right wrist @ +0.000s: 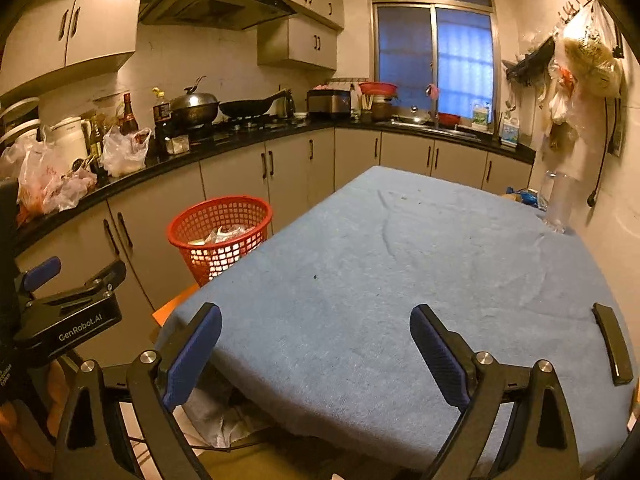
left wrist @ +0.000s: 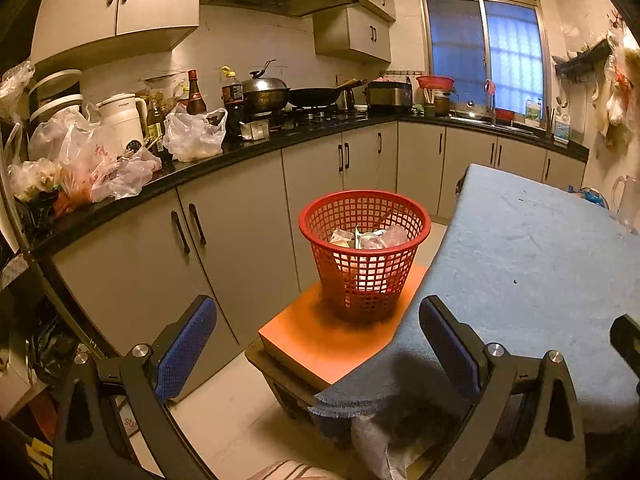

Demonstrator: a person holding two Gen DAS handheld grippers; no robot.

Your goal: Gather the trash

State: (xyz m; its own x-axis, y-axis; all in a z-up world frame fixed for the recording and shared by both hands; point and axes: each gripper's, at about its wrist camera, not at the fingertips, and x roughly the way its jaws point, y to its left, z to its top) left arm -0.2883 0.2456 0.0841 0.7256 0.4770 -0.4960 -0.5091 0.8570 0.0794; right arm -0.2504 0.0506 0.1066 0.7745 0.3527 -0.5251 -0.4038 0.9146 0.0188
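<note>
- "GenRobot.AI" was printed in pale letters on the black body of the left gripper (right wrist: pixel 70 280), seen side-on at the left edge of the right wrist view; small print lower on its housing was unreadable.
- The white plastic kettle-style jug (left wrist: pixel 120 118) on the black countertop (left wrist: pixel 256 148) carried a short grey brand word, too small to make out.
- Bottle labels by the hob were illegible.
- Left gripper: blue-padded jaws spread wide, nothing between them.
- Right gripper (right wrist: pixel 316 354): blue-padded jaws were opening, nearly full spread, empty, hanging over the near edge of the table under a blue terry cloth (right wrist: pixel 380 280).
- Trash: crumpled wrappers and clear plastic (left wrist: pixel 366 238) sat inside the red plastic lattice waste basket (left wrist: pixel 364 256).
- Basket stood upright on an orange flat-topped stool (left wrist: pixel 320 340), just beside the table's left edge, in front of grey cabinet doors (left wrist: pixel 132 276).
- A flat black bar-shaped object (right wrist: pixel 612 344) lay on the cloth near the right edge.
- Countertop was crowded with plastic bags (left wrist: pixel 194 136), bottles, a lidded wok (left wrist: pixel 264 92).
</note>
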